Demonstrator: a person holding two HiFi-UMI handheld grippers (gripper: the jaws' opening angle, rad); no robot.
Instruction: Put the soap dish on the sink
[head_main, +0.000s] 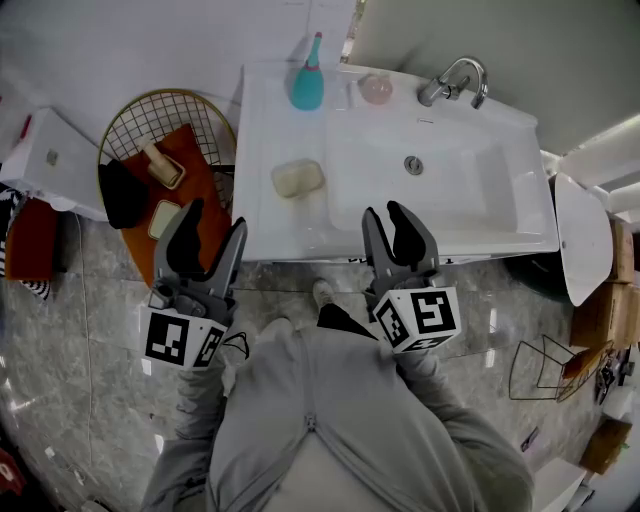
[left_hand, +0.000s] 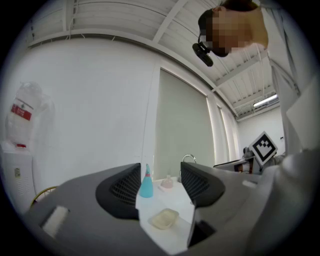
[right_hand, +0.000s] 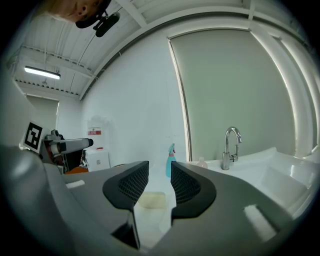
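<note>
Scanning from far left in the head view: a white box (head_main: 50, 155) by the wall, then a round wire basket (head_main: 150, 120) beside the sink (head_main: 290, 235). The basket holds an orange board (head_main: 198, 170) w/ small items on it, not identifiable.

The left gripper (head_main: 216, 215) hangs over the basket's near edge, short of the sink's front rim. Its own view shows the jaws spread wide w/ nothing btwn them, and the sink's left deck shows through the gap.

The soap dish (head_main: 298, 178) – cream, rounded rectangle – sits flat on that left deck, just beside the basin and apart from both grippers. In the left gripper view the soap dish (left_hand: 165, 218) lies low in the gap, ahead of the jaws and untouched.

A teal bottle (head_main: 308, 80) stands upright at the deck's back edge, behind the dish. A small pink bottle (head_main: 376, 88) is to its right, nr the faucet (head_main: 455, 80). The drain (head_main: 413, 165) is in the basin floor.

The right gripper (head_main: 385, 212) is at the sink's front rim, pointing over it. Its jaws are parted by a narrower gap and empty – the soap dish (right_hand: 151, 200) shows beyond them.

Far right: a round white panel (head_main: 585, 240), cardboard boxes (head_main: 600, 310) and a wire rack (head_main: 545, 370) on the floor.
</note>
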